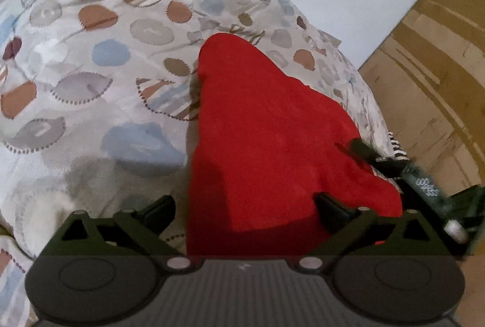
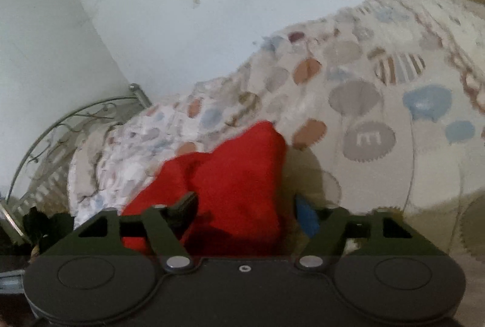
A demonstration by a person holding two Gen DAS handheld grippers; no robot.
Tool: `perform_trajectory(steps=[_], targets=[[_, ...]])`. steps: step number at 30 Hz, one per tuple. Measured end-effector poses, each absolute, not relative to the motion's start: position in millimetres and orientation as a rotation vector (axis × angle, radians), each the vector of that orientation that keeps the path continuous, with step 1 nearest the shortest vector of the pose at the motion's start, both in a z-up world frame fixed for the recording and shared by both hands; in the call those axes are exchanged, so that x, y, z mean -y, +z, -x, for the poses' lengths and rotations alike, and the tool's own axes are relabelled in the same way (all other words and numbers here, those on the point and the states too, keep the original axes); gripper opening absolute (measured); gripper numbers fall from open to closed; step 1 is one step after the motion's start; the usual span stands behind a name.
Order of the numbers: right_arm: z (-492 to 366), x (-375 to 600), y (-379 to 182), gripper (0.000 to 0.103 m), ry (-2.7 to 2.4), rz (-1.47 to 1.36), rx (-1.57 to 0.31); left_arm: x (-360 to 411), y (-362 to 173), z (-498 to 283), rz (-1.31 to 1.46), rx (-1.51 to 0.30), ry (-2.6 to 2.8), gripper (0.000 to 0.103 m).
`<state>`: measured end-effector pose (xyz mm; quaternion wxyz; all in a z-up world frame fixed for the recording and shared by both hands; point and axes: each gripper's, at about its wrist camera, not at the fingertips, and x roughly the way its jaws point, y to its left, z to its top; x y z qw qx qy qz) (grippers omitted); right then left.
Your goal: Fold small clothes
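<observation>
Left wrist view: a red fleece garment lies folded on a bed's leaf-and-dot patterned quilt, between the spread fingers of the left tool. Right tool (also spread) straddles it, pinching nothing; white wall behind.

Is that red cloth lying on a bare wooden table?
No, the red cloth lies on a quilt patterned with coloured blobs.
</observation>
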<state>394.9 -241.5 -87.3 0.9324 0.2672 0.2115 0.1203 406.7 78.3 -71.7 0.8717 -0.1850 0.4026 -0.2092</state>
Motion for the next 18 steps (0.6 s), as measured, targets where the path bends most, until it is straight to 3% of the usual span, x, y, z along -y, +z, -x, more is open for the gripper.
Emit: perform_trajectory(steps=[4, 10, 18], targets=[[-367, 241, -63, 0.096, 0.328, -0.509, -0.379, -74, -68, -395, 0.357, -0.824, -0.431, 0.102], [-347, 221, -66, 0.097, 0.289, -0.254, -0.430, -75, -72, -397, 0.393, -0.841, -0.441, 0.102], [-340, 217, -88, 0.101, 0.183, -0.152, -0.445, -68, -70, -389, 0.349, -0.799, -0.414, 0.103]])
